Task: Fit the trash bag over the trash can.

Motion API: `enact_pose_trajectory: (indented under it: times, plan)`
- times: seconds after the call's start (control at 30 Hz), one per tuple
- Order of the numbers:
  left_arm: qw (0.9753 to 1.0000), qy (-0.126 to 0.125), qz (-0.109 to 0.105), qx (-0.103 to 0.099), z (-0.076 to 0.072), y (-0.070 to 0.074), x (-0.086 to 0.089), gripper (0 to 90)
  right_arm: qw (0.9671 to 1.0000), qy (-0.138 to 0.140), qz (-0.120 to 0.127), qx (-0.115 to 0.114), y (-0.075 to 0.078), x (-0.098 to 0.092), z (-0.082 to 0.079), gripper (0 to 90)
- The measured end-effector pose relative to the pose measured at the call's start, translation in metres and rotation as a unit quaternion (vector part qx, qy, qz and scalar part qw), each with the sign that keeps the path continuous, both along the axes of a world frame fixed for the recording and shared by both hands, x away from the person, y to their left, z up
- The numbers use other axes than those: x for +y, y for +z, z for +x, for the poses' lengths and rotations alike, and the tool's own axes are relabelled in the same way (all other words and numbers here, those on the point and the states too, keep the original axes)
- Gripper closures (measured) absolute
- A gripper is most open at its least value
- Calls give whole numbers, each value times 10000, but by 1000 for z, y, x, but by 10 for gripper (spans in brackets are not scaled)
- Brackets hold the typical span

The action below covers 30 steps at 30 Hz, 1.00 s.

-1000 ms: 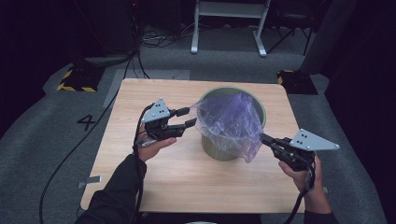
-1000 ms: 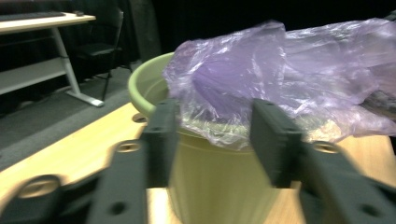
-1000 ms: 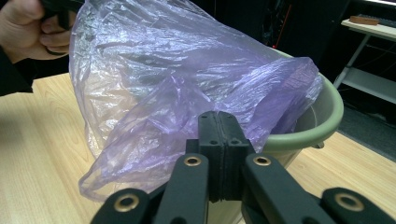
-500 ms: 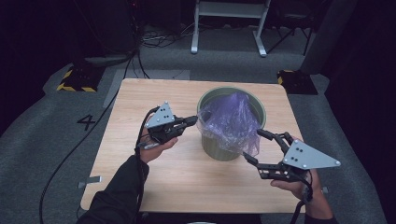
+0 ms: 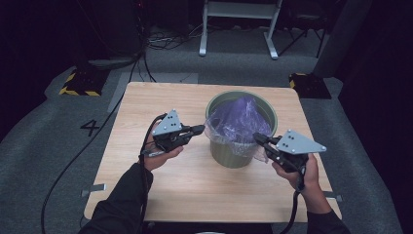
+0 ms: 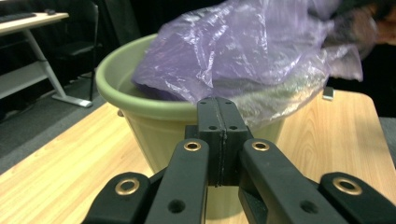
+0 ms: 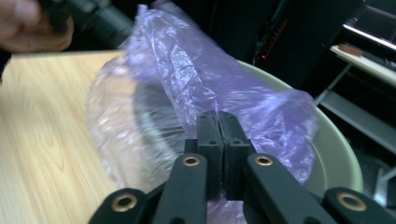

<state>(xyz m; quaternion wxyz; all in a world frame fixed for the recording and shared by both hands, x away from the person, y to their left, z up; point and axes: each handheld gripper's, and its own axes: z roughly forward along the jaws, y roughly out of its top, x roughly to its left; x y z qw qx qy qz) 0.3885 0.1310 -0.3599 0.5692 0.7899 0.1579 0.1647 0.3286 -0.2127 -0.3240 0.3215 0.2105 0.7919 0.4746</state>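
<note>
I count one green bin (image 5: pixel 241 148), one purple plastic bag (image 5: pixel 238 122), one wooden table (image 5: pixel 146 190) and my two grippers, left (image 5: pixel 199 129) and right (image 5: pixel 257 138).

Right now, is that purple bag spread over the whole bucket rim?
No. The purple bag drapes only the near rim; the bucket's far rim is bare.

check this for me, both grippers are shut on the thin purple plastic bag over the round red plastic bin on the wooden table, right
One thing is off: the round plastic bin is pale green, not red, as the high view shows. The rest holds: the left gripper and right gripper are shut on the thin purple plastic bag, on the wooden table.
</note>
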Motion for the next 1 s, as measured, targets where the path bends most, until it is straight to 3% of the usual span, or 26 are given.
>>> enact_pose_trajectory:
  times: [0.2,0.23,0.33,0.37,0.43,0.47,0.5,0.53,0.67,0.73,0.9,1.0]
  plan:
    - [9998,-39,176,98,0,-10,7,899,9963,-744,432,34,4,-23,9,900]
    - [9998,-39,176,98,0,-10,7,899,9963,-744,432,34,4,-23,9,900]
    - [9996,-48,222,181,1,-14,10,898,9915,-1148,605,75,3,-35,18,900]
    - [9994,-46,257,225,2,-17,12,898,9888,-1284,745,185,1,-42,23,900]
    - [9993,-40,293,241,2,-18,13,898,9870,-1388,780,221,0,-45,26,900]
    - [9989,-65,357,291,1,-21,14,899,9838,-1547,850,302,-3,-53,33,900]
    - [9989,-65,357,291,1,-21,14,899,9838,-1547,850,302,-3,-53,33,900]
    - [9983,-93,469,342,1,-25,14,899,9811,-1627,947,460,-6,-59,39,900]
    - [9970,-99,660,391,1,-32,15,899,9775,-1759,1005,593,-12,-67,48,900]
    - [9956,-40,834,430,2,-39,15,899,9767,-1785,1013,626,-15,-69,49,900]
    - [9938,154,969,522,8,-50,18,899,9747,-1864,1025,691,-20,-74,56,900]
    - [9933,379,969,501,10,-53,19,871,9757,-1835,963,707,-22,-73,58,900]
